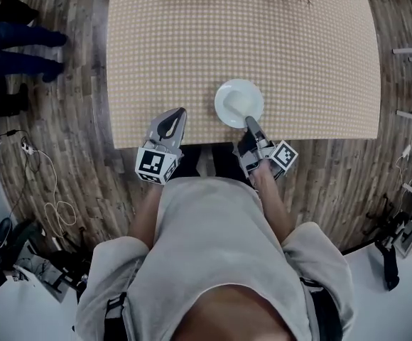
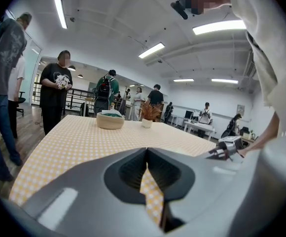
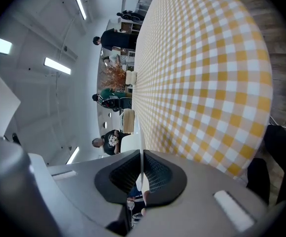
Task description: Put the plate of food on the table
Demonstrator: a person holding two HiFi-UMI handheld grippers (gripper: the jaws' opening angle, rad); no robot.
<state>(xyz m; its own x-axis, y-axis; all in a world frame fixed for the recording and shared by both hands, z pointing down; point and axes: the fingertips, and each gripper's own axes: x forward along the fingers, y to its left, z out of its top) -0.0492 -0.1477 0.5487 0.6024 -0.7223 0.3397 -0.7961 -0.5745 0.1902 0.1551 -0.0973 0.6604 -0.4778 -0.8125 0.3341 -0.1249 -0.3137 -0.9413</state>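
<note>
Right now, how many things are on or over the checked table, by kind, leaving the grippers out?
White plate, rim pinched in the right gripper: 1
Woven basket: 1
Potted dried plant: 1
Total: 3

I can't read any words or numbers here. The left cube (image 1: 156,165), on my left claw (image 1: 178,114), and the right cube (image 1: 285,155), on my right claw (image 1: 249,121), show only black and white squares, no letters. The print on one person's dark shirt (image 2: 61,81) is too small to read.
</note>
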